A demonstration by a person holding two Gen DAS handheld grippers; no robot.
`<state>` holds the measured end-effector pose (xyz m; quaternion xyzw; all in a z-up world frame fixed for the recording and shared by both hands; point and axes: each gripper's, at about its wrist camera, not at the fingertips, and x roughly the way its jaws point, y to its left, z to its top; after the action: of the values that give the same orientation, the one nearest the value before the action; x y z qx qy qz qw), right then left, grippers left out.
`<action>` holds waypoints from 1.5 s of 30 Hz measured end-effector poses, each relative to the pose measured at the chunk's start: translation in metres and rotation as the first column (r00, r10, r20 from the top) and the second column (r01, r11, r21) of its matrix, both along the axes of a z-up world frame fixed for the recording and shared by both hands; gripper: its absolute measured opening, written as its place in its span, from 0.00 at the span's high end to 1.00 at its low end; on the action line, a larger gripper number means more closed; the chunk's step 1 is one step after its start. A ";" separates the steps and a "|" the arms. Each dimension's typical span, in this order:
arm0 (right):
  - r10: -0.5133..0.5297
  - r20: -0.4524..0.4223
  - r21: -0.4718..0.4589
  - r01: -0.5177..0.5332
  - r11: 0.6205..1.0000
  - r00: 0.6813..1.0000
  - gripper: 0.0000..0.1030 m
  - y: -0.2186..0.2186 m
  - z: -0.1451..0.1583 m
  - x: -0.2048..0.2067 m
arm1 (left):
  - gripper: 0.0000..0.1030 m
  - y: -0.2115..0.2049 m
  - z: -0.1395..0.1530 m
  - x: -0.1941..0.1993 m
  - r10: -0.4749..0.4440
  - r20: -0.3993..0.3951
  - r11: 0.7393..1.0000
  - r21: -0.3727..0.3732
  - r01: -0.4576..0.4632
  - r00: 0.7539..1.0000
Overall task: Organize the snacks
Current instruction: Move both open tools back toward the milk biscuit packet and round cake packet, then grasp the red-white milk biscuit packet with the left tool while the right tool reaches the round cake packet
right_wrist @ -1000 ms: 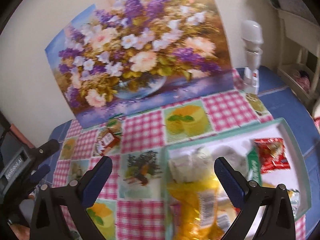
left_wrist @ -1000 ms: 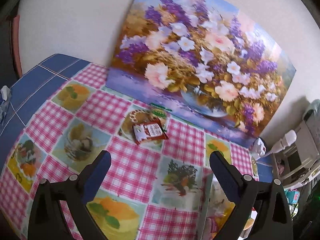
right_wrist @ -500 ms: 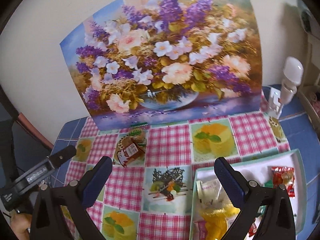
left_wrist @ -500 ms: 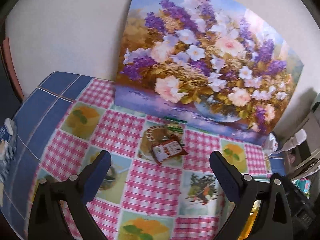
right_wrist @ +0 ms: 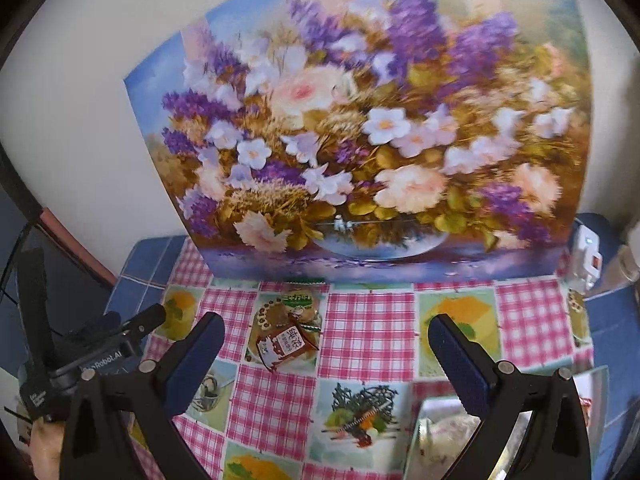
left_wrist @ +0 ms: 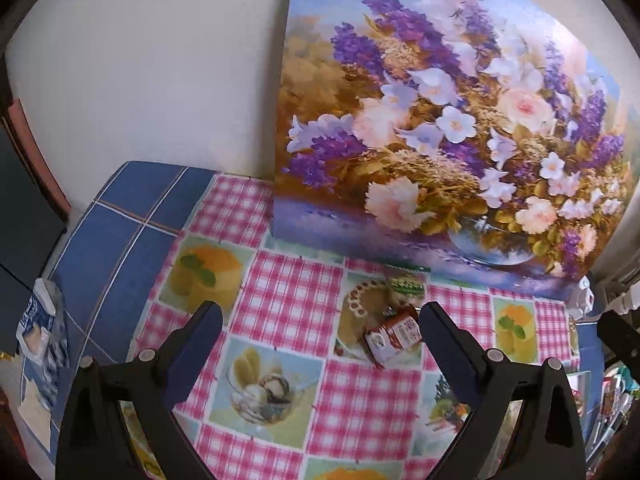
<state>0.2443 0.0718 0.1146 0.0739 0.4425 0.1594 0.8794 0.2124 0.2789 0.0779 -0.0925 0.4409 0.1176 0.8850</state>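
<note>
A red and white snack packet (left_wrist: 393, 336) (right_wrist: 284, 345) lies on the pink checked tablecloth (left_wrist: 288, 300), with a green-topped packet (left_wrist: 407, 286) (right_wrist: 301, 307) just behind it, near the flower painting. My left gripper (left_wrist: 320, 354) is open, with the red packet close to its right finger. My right gripper (right_wrist: 326, 362) is open too, and the red packet sits ahead between its fingers, left of centre. A pale green tray (right_wrist: 418, 432) holding wrapped snacks shows at the lower right of the right wrist view. The left gripper body (right_wrist: 92, 350) appears at the left there.
A large flower painting (left_wrist: 448, 128) (right_wrist: 368, 140) leans on the wall at the back of the table. A white plug adapter (right_wrist: 588, 256) stands at the right. A blue and white carton (left_wrist: 40, 332) sits on the blue tiled edge (left_wrist: 120, 232) at the left.
Both grippers have pulled back and swung left, away from the tray. The red packet now sits nearer the centre of the right wrist view, and most of the tray has left it.
</note>
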 end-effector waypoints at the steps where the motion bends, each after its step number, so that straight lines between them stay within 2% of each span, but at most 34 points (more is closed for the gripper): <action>1: 0.001 -0.014 -0.003 -0.001 1.000 1.000 0.00 0.003 -0.005 0.004 | 0.04 0.001 -0.003 0.003 -0.003 -0.003 1.000 -0.005 0.002 1.000; 5: 0.002 -0.077 -0.024 -0.004 1.000 0.997 0.00 0.016 -0.040 0.023 | 0.04 0.001 -0.026 0.020 0.002 -0.020 0.998 -0.060 -0.003 1.000; 10: -0.028 -0.145 -0.048 0.021 0.999 0.989 0.00 0.015 -0.088 0.044 | 0.04 -0.005 -0.073 0.037 0.004 -0.082 0.986 -0.164 -0.017 0.997; 14: -0.051 -0.156 -0.074 0.040 0.996 0.986 0.00 0.002 -0.110 0.060 | 0.04 -0.015 -0.104 0.050 -0.029 -0.107 0.968 -0.250 0.002 0.994; 23: -0.095 -0.153 -0.109 0.078 0.991 0.984 0.00 -0.021 -0.125 0.081 | 0.04 -0.050 -0.147 0.077 -0.086 -0.147 0.941 -0.337 0.032 0.985; 25: -0.095 -0.154 -0.114 0.078 0.990 0.984 0.00 -0.021 -0.127 0.082 | 0.04 -0.058 -0.154 0.079 -0.103 -0.160 0.948 -0.314 0.048 0.982; 26: -0.092 -0.153 -0.116 0.074 0.991 0.984 0.00 -0.019 -0.128 0.084 | 0.04 -0.061 -0.158 0.080 -0.098 -0.183 0.960 -0.276 0.044 0.978; 29: -0.073 -0.145 -0.123 0.055 0.991 0.987 0.00 -0.009 -0.129 0.086 | 0.07 -0.056 -0.161 0.077 -0.067 -0.180 0.970 -0.242 0.022 0.981; 31: -0.058 -0.140 -0.124 0.041 0.991 0.988 0.00 0.002 -0.129 0.088 | 0.13 -0.048 -0.159 0.073 -0.060 -0.161 0.963 -0.270 0.014 0.985; 32: -0.051 -0.140 -0.118 0.035 0.992 0.989 0.00 0.008 -0.129 0.089 | 0.21 -0.045 -0.158 0.072 -0.059 -0.158 0.962 -0.273 0.014 0.986; 34: -0.038 -0.144 -0.108 0.023 0.994 0.989 0.00 0.017 -0.130 0.091 | 0.29 -0.040 -0.156 0.069 -0.065 -0.149 0.961 -0.276 0.021 0.987; 36: -0.020 -0.147 -0.105 0.004 0.994 0.989 0.00 0.030 -0.132 0.093 | 0.34 -0.033 -0.155 0.067 -0.067 -0.144 0.956 -0.294 0.022 0.987; 39: 0.005 -0.146 -0.117 -0.022 0.993 0.989 0.00 0.049 -0.136 0.093 | 0.34 -0.027 -0.155 0.064 -0.061 -0.149 0.952 -0.304 0.013 0.987; 43: 0.019 -0.141 -0.124 -0.036 0.992 0.990 0.00 0.062 -0.137 0.092 | 0.36 -0.015 -0.150 0.060 -0.056 -0.123 0.963 -0.270 0.021 0.991; 45: 0.009 -0.134 -0.136 -0.028 0.990 0.991 0.00 0.063 -0.136 0.091 | 0.35 -0.012 -0.147 0.058 -0.082 -0.085 0.941 -0.335 0.049 0.993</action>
<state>0.3356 0.1344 -0.0217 0.0195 0.5106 0.1314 0.8495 0.2702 0.2671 -0.0686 -0.2198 0.4999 0.0167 0.8375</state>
